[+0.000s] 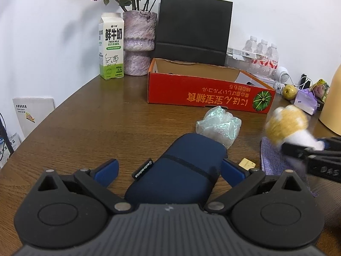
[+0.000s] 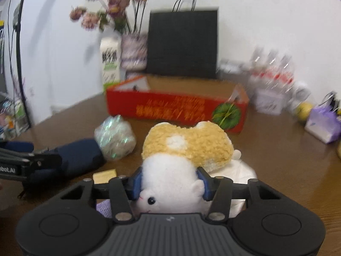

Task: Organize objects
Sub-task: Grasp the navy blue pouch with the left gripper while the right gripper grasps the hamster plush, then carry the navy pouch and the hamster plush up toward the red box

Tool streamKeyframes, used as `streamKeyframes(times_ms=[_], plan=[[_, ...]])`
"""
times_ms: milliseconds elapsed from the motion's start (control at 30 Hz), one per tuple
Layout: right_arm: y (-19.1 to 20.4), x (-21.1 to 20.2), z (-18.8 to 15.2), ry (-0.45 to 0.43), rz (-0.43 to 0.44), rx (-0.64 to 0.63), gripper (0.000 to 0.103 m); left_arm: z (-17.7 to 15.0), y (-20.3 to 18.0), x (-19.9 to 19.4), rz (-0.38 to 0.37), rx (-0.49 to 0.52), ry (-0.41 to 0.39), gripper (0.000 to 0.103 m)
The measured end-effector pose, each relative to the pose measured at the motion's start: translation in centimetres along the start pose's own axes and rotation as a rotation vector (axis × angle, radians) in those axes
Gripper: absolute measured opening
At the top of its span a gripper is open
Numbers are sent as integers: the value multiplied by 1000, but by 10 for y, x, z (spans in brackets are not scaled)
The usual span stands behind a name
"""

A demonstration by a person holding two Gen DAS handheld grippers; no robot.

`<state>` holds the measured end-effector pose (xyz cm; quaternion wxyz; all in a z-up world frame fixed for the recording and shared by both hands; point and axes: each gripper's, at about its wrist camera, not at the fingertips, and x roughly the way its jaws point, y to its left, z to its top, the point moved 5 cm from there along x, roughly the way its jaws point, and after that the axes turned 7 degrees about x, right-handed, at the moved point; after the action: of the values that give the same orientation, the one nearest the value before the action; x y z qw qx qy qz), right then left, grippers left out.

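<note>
Right wrist view: right gripper (image 2: 169, 184) clamps plush toy (image 2: 185, 145), red box (image 2: 177, 108) straight ahead beyond it. Left gripper (image 1: 170, 170) spread wide around navy pouch (image 1: 181, 166), lengthwise toward box.

Left hand-held gripper (image 1: 169, 171) wide, right (image 2: 169, 184) clamped.

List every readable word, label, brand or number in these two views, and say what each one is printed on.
"鲜牛奶" and "FRESH MILK": milk carton; smaller print unreadable.
"audio-technica": tag on the navy pouch.
"bot.AI": left gripper arm, cut off at the frame edge.
"DAS", partly blurred: right gripper arm.
Upside-down orange Japanese lettering: red box; not reliably readable.
Booklet and water bottles: print too small.
</note>
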<state>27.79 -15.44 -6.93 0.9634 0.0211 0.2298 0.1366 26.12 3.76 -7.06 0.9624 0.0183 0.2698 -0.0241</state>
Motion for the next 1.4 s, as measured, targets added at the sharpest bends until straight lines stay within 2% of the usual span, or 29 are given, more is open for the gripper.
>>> streamKeyframes(times_ms=[300,700,800,867,933,1033,1400], plan=[[-15,-48,-4,-129,-42,15,49,-1,-1,1,-1,1,5,103],[-13,-49,-3,-146,-32,-1,49,-4,-5,5,8,20,29,103],[-13,-50,-3,-151,-30,3,49,-6,-8,8,-15,31,68,103],[-13,-51,-3,-154,-28,6,49,-8,-10,12,-52,45,118,103],[-13,-51,-3,-154,-26,6,50,-10,-11,17,-55,78,165,103],[-13,-52,-2,-159,-20,8,50,-9,-12,22,-44,137,193,103],[-15,-53,-2,-165,-13,13,50,4,-9,40,-94,163,289,103]])
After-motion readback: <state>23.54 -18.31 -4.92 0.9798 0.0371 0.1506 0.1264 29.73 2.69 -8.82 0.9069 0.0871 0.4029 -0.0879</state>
